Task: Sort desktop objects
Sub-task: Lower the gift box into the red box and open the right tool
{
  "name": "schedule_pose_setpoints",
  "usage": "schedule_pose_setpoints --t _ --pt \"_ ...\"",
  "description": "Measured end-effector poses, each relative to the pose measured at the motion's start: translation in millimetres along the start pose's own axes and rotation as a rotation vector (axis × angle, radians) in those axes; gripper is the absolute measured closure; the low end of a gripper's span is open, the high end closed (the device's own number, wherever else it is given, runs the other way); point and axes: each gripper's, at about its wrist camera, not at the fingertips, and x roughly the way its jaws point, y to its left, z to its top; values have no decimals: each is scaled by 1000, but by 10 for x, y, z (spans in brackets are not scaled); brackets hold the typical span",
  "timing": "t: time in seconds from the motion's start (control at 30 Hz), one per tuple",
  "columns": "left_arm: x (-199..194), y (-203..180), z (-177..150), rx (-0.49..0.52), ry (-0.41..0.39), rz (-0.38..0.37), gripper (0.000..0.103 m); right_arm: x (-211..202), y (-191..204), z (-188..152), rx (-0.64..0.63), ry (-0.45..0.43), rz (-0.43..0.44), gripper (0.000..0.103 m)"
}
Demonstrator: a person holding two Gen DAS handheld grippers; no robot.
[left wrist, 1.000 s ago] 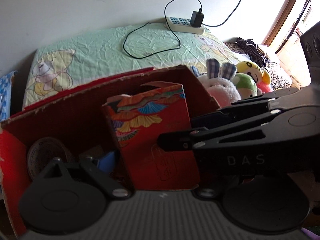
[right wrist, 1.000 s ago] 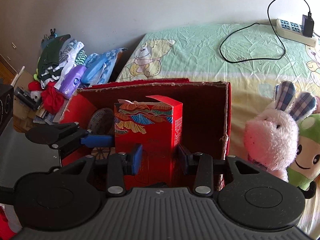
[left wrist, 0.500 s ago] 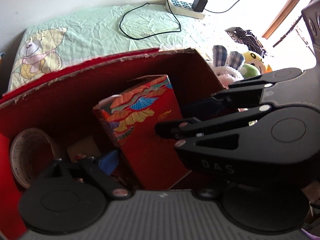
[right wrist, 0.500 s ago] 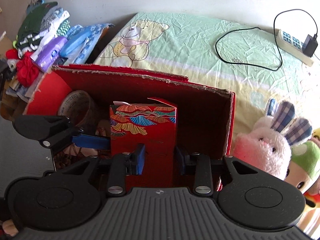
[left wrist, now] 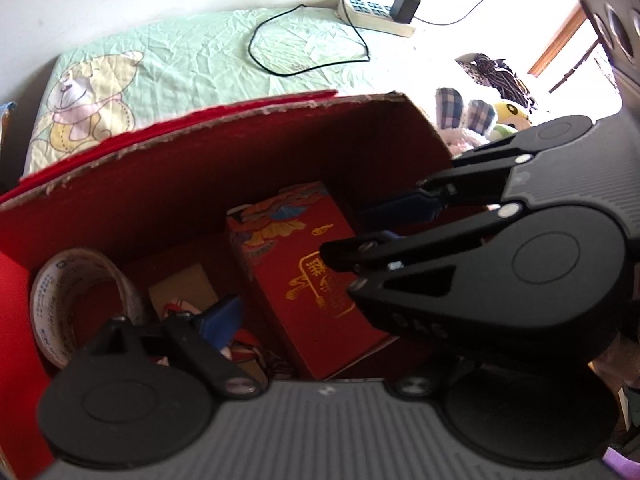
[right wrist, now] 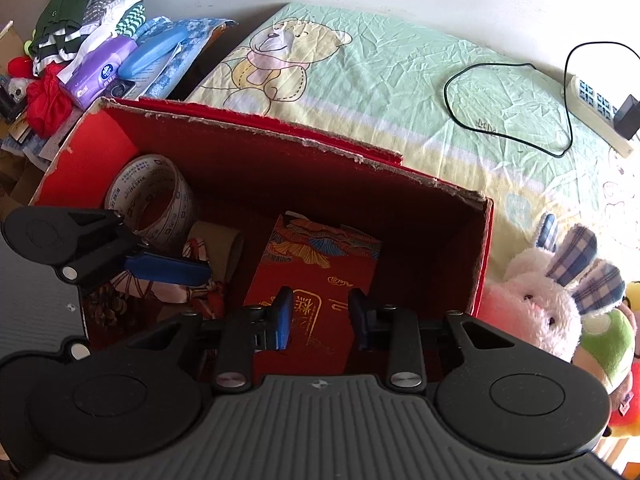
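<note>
Red gift box (right wrist: 320, 276) lies tilted inside red cardboard box (right wrist: 482, 256), beside tape roll (right wrist: 154, 196). Right gripper (right wrist: 319, 316) open, pads flanking it, contact unclear. Left gripper (right wrist: 168, 268) hovers near tape, aperture unclear.

Rough-torn cardboard box (right wrist: 482, 240) (matt red inside); glossy, gold-printed carton (right wrist: 316, 304); fluffy plush rabbit (right wrist: 532, 308).

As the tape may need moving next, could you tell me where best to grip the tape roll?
Probably pinch the upper arc of the tape roll, coming from above with one jaw inside its open core: it stands on edge at the left end of the red cardboard box.
</note>
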Motion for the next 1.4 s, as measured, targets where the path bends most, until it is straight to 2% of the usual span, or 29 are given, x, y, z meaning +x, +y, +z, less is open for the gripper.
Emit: schedule_pose_setpoints --t 0.07,0.23,0.4,0.6,0.77,0.8,0.9,1.4 --pt "1 54 -4 -18 -3 1 13 -33 -21 1 8 -35 -11 69" --pt "28 123 0 -35 -4 24 13 -114 -96 -12 67 -119 28 69" --pt "55 98 -1 -30 -4 59 13 -124 -20 -97 47 -168 -43 69" --pt "66 118 11 -41 -6 63 13 -213 -66 -225 98 -234 -60 69" --pt "46 66 -10 -14 -24 96 13 -229 -110 -345 167 -251 -60 69" --pt "47 67 -10 -15 -24 100 13 -226 -129 -382 192 -252 -56 73" --pt "48 76 -13 -21 -23 105 13 -232 -115 -421 205 -282 -70 74" --pt "77 15 -23 9 -17 163 13 -240 -94 -535 195 -371 -104 75"
